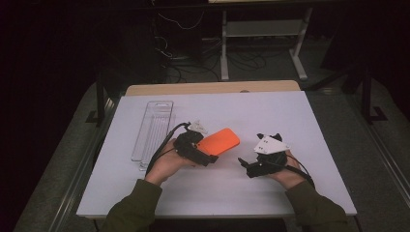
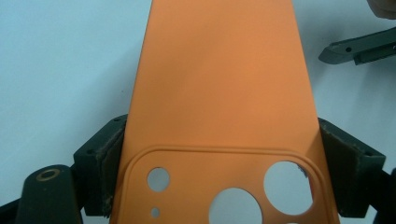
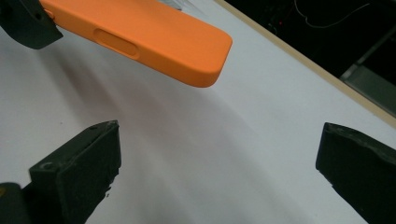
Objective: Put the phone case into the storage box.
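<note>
**Orange phone case clamped in left gripper, right gripper wide and empty**

Held across its width by the left gripper [image 1: 205, 153], an orange phone case [image 1: 220, 141], back face up, camera cutouts at the gripped end. Seen from the left gripper view: pads [image 2: 111, 161] pressed against both long edges of the case [image 2: 217, 93], just beside the raised camera frame with its round holes. Lifted clear of the white table top [image 1: 290, 116], a soft shadow beneath it in the right gripper view; free end of the case [image 3: 154, 39] angled up and away from the hand, towards the far side of the table.

To the right of the case, near but not touching: the right gripper [image 1: 244, 163], grey three-cornered plate on top, pointed leftwards at the case. Jaws spread wide, nothing between them but bare table [image 3: 210, 154] in its own view, the case hanging above and beyond the pads [image 3: 81, 170].

To the left of the case, lying flat on the table: a clear plastic blister package [image 1: 152, 128], long and narrow, well apart from the left hand [image 1: 167, 164].
</note>
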{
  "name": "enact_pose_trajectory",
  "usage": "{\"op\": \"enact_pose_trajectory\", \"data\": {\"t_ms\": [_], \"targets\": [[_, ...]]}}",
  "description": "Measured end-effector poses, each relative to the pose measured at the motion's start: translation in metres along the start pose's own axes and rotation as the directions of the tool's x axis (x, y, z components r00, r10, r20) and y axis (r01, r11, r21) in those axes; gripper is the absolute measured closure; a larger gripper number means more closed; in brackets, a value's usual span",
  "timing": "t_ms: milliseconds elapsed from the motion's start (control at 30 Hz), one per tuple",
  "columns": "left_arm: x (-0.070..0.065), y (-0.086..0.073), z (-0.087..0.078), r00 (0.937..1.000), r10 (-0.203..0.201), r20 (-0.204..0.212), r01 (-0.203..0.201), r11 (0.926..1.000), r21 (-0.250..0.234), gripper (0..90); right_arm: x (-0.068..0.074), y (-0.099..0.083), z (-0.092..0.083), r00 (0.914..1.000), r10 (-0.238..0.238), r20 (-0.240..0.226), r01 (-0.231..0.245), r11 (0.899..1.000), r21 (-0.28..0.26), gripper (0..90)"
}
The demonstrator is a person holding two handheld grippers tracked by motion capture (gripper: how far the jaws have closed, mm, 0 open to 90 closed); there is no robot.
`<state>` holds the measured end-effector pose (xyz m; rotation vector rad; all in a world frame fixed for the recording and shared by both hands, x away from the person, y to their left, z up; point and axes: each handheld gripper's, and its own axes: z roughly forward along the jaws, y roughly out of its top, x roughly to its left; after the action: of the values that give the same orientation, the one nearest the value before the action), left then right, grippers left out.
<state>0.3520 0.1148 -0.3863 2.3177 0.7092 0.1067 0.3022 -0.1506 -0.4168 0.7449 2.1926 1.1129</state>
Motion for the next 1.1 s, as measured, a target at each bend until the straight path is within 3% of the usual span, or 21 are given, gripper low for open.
{"op": "enact_pose_trajectory", "data": {"t_ms": [267, 300, 600, 967, 1000, 1033, 1100], "targets": [[0.0, 0.0, 0.0, 0.9999, 0.011, 0.001, -0.011, 0.9999, 0.013, 15.2, 0.003, 0.001, 0.0, 0.9986, -0.049, 0.016, 0.05, 0.999, -0.009, 0.0], [0.0, 0.0, 0.0, 0.9999, 0.011, 0.0, -0.011, 0.9999, 0.012, 15.2, 0.003, 0.001, 0.0, 0.9969, -0.075, 0.023, 0.075, 0.997, -0.014, 0.0], [0.001, 0.0, 0.0, 0.9997, 0.023, -0.002, -0.023, 0.9995, 0.02, 15.2, 0.008, 0.001, 0.0, 0.9895, -0.136, 0.05, 0.137, 0.99, -0.019, 0.0], [0.0, 0.0, 0.0, 0.9998, 0.022, -0.001, -0.022, 0.9996, 0.02, 15.3, 0.011, 0.003, -0.002, 0.9729, -0.211, 0.094, 0.214, 0.977, -0.022, 0.0], [-0.001, 0.0, 0.001, 1.0, -0.002, -0.001, 0.002, 1.0, 0.0, 15.2, 0.012, 0.003, -0.002, 0.9719, -0.213, 0.1, 0.216, 0.976, -0.021, 0.0], [-0.001, 0.0, 0.001, 1.0, 0.0, -0.002, 0.0, 1.0, 0.003, 15.2, 0.012, 0.003, -0.002, 0.9704, -0.22, 0.101, 0.223, 0.975, -0.022, 0.0], [-0.001, -0.001, 0.0, 1.0, 0.004, -0.001, -0.004, 1.0, 0.005, 15.2, 0.011, 0.004, -0.003, 0.9613, -0.252, 0.112, 0.255, 0.967, -0.016, 0.0]]}}
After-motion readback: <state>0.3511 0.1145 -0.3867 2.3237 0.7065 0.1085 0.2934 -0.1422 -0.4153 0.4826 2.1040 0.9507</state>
